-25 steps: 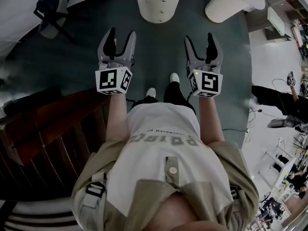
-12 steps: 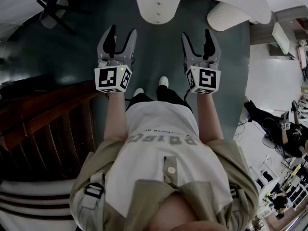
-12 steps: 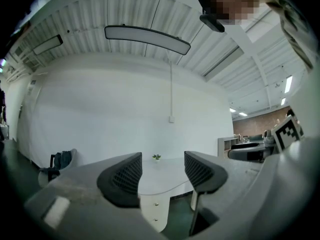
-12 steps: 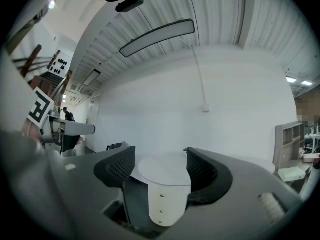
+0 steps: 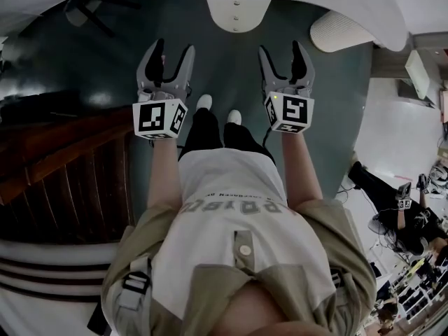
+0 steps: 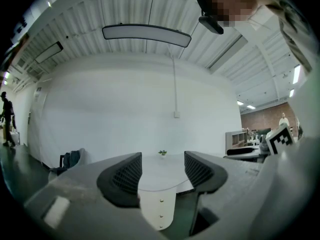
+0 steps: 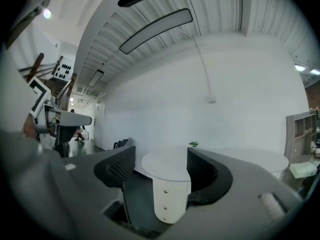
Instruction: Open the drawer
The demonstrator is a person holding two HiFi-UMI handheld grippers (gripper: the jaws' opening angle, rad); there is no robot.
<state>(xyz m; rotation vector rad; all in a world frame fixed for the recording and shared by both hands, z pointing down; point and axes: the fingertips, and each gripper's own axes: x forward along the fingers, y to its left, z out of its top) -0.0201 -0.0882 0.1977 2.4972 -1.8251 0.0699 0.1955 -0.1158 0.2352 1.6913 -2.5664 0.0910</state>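
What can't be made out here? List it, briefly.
- Drawer seams on the white pedestal: both gripper views show three knobs, but the seams are too small to see.
- Pedestal's base: left gripper view, hidden behind the left tool.
- Dark wooden furniture: head view, dim and cut by the left edge.

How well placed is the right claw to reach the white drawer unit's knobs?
Probably yes, after a step forward: the right claw is open and empty, and only floor lies before the drawer unit.
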